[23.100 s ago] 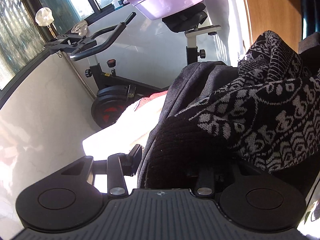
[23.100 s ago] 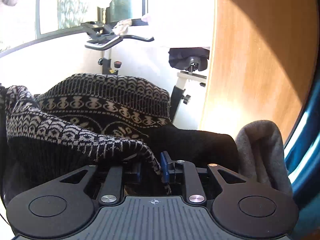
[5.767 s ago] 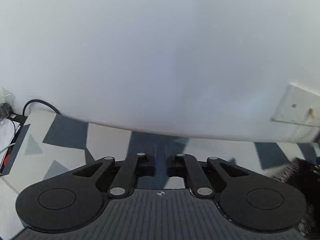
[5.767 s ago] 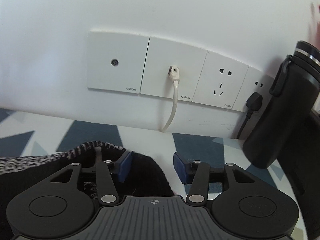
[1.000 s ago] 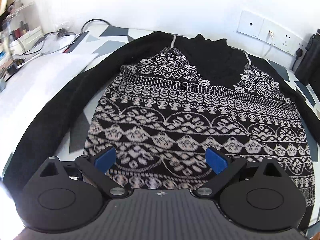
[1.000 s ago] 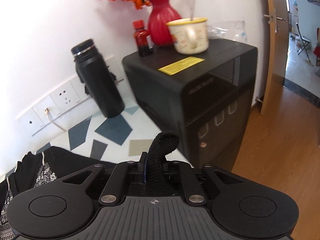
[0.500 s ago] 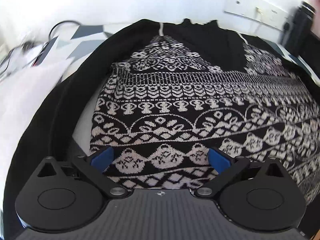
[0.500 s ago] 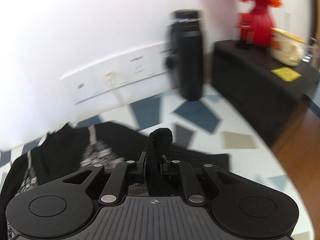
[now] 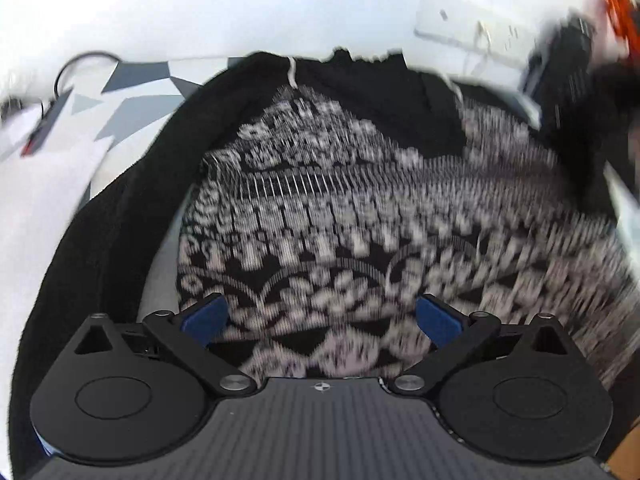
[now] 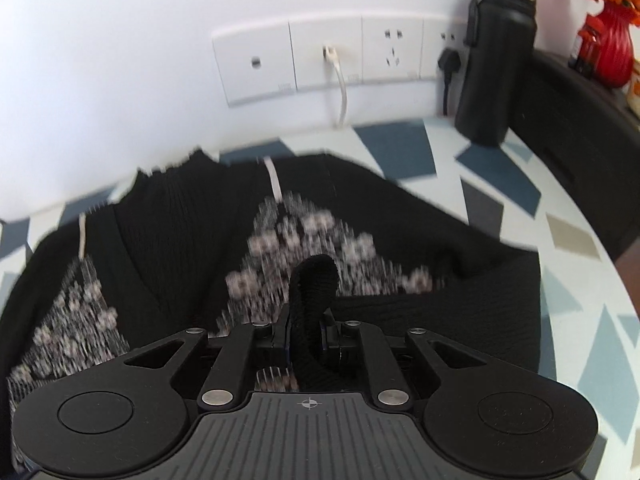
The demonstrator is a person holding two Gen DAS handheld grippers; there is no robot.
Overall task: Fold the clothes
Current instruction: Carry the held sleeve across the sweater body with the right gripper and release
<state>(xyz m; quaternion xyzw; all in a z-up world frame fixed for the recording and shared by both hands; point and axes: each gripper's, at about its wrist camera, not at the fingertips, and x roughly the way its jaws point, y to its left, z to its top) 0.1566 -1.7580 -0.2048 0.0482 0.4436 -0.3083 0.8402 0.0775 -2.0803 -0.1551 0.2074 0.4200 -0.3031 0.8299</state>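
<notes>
A black and white patterned sweater (image 9: 360, 216) lies spread flat on the table, collar toward the wall. My left gripper (image 9: 320, 316) hangs open over its lower body, blue pads wide apart with nothing between them. My right gripper (image 10: 306, 330) is shut on the black cuff of the right sleeve (image 10: 314, 280), which sticks up between the jaws. That sleeve (image 10: 460, 320) is folded across the sweater's right side, above the sweater's chest (image 10: 304, 240). The left sleeve (image 9: 100, 216) curves down the left side.
The table top (image 10: 500, 184) has blue and grey shapes on white. A black flask (image 10: 496, 64) stands by wall sockets (image 10: 328, 56), with a black cabinet (image 10: 580, 104) and a red vase (image 10: 612, 44) to the right. Cables and white paper (image 9: 44, 168) lie at the left.
My right gripper has swung left from the cabinet side to over the sweater, carrying the sleeve cuff across. My left gripper has moved closer over the sweater's lower body, still open.
</notes>
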